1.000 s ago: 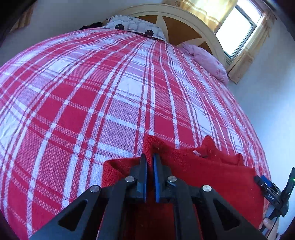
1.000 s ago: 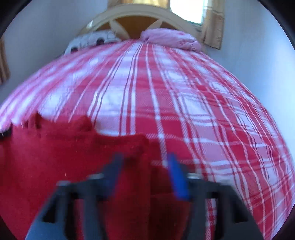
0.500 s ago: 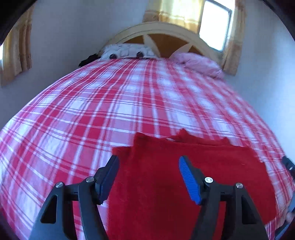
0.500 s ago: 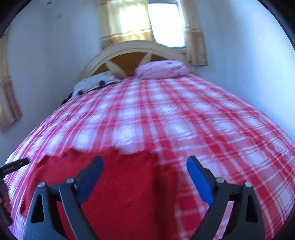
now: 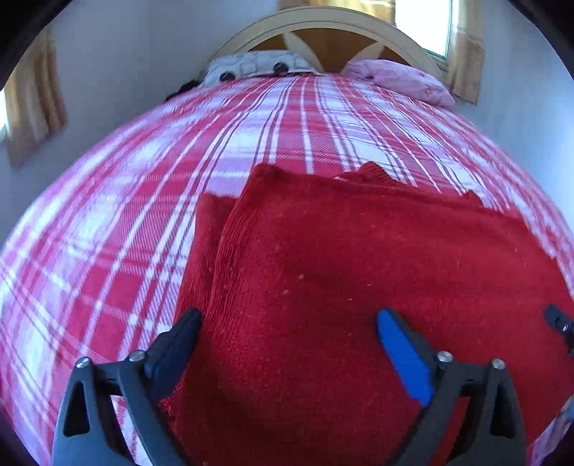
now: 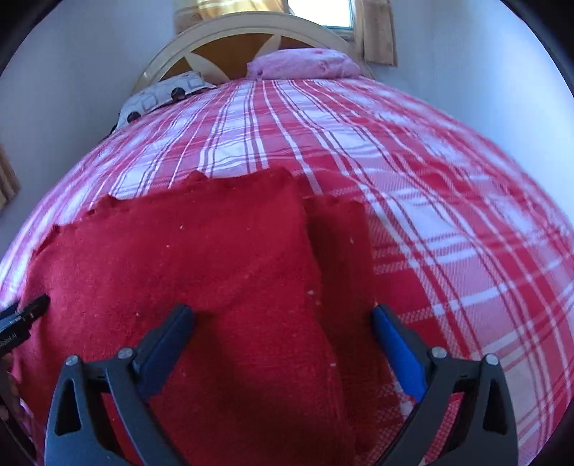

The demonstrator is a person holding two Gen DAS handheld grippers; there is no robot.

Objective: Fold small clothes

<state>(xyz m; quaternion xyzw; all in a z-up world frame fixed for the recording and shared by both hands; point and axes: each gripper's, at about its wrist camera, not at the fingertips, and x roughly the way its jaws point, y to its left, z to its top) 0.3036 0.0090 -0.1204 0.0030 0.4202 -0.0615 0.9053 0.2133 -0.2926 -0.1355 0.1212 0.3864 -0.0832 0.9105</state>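
A red knitted garment (image 5: 340, 272) lies flat on the red and white plaid bedspread (image 5: 179, 172), with a folded layer on top and a lower layer showing at its left edge. My left gripper (image 5: 287, 322) is open just above its near left part and holds nothing. In the right wrist view the garment (image 6: 186, 258) lies the same way, with a lower layer showing at its right edge. My right gripper (image 6: 281, 319) is open above its near right part, empty. The other gripper's tip shows at the edge of each view.
A patterned white pillow (image 5: 258, 66) and a pink pillow (image 5: 398, 80) lie by the curved headboard (image 5: 323, 25). A window with yellow curtains (image 6: 323, 14) is behind it. Pale walls stand on both sides of the bed.
My left gripper was shut on the garment's edge a second ago and has opened and let it go. Both grippers have drawn back and dropped lower over the garment, which now lies flat.
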